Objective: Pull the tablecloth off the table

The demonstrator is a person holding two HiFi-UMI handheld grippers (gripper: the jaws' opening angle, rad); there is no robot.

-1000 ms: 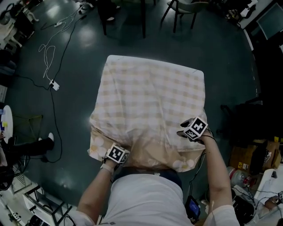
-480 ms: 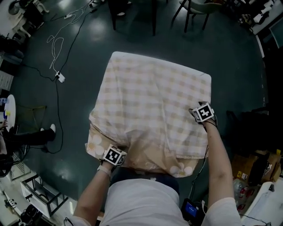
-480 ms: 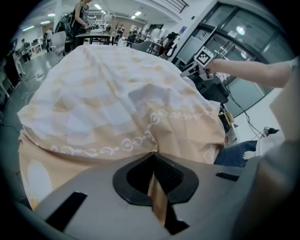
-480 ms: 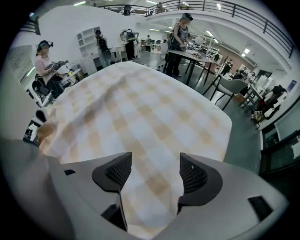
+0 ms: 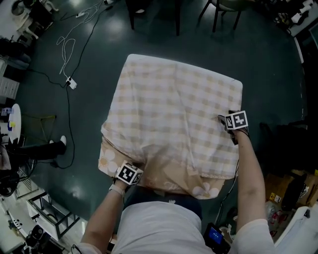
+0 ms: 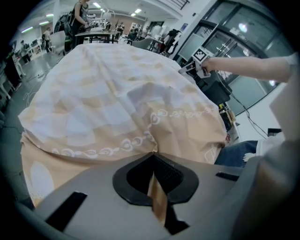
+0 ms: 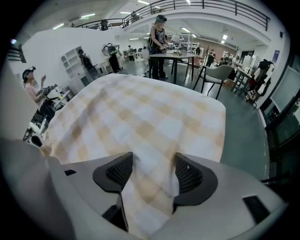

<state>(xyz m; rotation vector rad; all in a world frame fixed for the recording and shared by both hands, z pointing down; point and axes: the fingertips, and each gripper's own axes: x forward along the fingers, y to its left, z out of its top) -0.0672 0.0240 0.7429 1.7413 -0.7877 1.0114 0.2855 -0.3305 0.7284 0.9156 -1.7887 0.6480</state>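
A cream checked tablecloth (image 5: 174, 109) covers the table, and a tan layer with flower prints (image 5: 169, 174) hangs below it at the near edge. My left gripper (image 5: 130, 172) is at the near left corner. In the left gripper view it (image 6: 153, 159) is shut, with a strip of the tan cloth (image 6: 157, 197) pinched between its pads. My right gripper (image 5: 229, 122) rests at the table's right edge. Its jaws (image 7: 151, 171) have just been opening and stand wide, with a fold of the checked cloth (image 7: 140, 112) lying loose between the pads.
Cables and a power strip (image 5: 72, 83) lie on the dark floor at left. Chair legs (image 5: 149, 15) stand beyond the table's far side. Boxes and clutter (image 5: 293, 188) crowd the right. Someone's legs (image 5: 44, 151) show at far left. People stand at a far table (image 7: 159, 33).
My right gripper has moved from the near right corner farther along the table's right edge. The left gripper has stayed at the near left corner.
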